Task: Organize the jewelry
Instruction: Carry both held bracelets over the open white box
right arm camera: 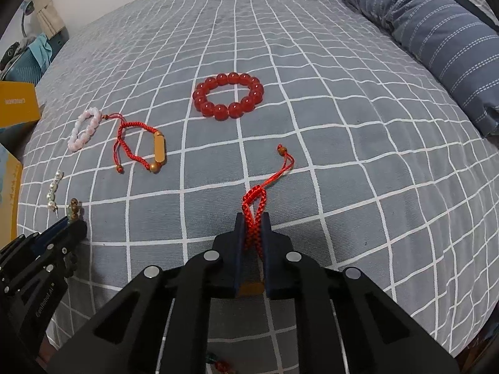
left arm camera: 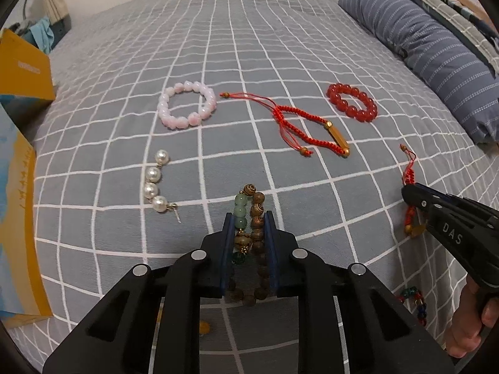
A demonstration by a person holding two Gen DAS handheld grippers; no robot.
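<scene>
Left wrist: my left gripper (left arm camera: 248,218) clamps the wooden bead bracelet (left arm camera: 257,215); my right gripper (right arm camera: 252,218) pinches a red cord bracelet (right arm camera: 254,208), both nearer me than the red bead bracelet (right arm camera: 229,95).

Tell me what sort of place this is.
Most likely a bedroom: the jewelry lies on a bed with a grey checked sheet, and a striped blue pillow sits at its far right. Both grippers, left and right, hold bracelets above it.
</scene>
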